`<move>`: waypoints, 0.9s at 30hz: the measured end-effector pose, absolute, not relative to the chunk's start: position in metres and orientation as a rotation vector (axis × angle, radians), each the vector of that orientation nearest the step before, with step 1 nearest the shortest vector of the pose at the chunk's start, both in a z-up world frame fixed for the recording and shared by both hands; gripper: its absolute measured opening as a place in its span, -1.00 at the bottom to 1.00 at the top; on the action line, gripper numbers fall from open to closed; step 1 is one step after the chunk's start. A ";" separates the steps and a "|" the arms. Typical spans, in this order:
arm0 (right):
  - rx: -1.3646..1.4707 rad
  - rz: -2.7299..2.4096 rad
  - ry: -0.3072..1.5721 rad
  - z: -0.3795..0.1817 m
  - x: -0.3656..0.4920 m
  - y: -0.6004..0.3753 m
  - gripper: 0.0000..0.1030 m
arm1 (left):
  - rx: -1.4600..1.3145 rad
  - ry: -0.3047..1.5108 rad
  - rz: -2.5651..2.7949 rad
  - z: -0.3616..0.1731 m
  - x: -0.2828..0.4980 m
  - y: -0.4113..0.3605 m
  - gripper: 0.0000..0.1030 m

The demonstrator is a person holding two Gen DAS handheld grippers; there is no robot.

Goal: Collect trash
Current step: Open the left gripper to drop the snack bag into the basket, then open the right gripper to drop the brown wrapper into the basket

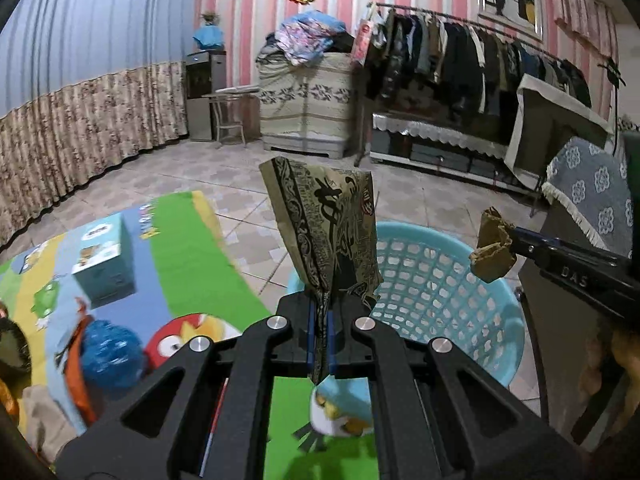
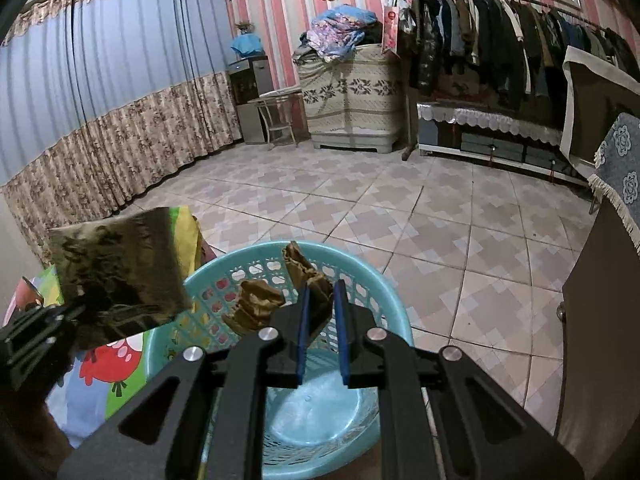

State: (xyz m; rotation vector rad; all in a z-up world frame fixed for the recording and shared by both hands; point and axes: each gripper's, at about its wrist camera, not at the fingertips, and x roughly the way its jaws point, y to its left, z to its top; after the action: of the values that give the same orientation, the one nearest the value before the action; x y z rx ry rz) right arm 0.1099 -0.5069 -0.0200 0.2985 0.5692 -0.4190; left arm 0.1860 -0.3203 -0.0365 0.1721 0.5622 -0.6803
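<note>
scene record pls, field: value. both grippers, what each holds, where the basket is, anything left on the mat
left gripper: shut on printed gold wrapper, held upright
right gripper: shut on crumpled brown paper, above the basket
basket: light blue, perforated wall, on the tile floor beside the play mat; bottom looks bare where visible
play mat: cartoon bird print, left of the basket
still on mat: small light blue box, blue ball

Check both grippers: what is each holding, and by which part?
Left gripper pinches a gold-and-black printed foil wrapper at its gathered lower end. Right gripper clamps a crumpled brown cardboard scrap by its near end, above the light-blue plastic lattice basket.
</note>
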 end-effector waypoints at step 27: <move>0.331 -0.406 0.606 -0.040 0.121 -0.507 -0.76 | 0.170 0.528 -0.496 -0.026 0.211 -0.294 0.68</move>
State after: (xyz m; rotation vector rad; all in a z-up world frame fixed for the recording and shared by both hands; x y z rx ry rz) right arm 0.1208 -0.5069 -0.0400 0.3310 0.6057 -0.4059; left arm 0.2106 -0.2942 -0.0263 0.1699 0.5283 -0.4961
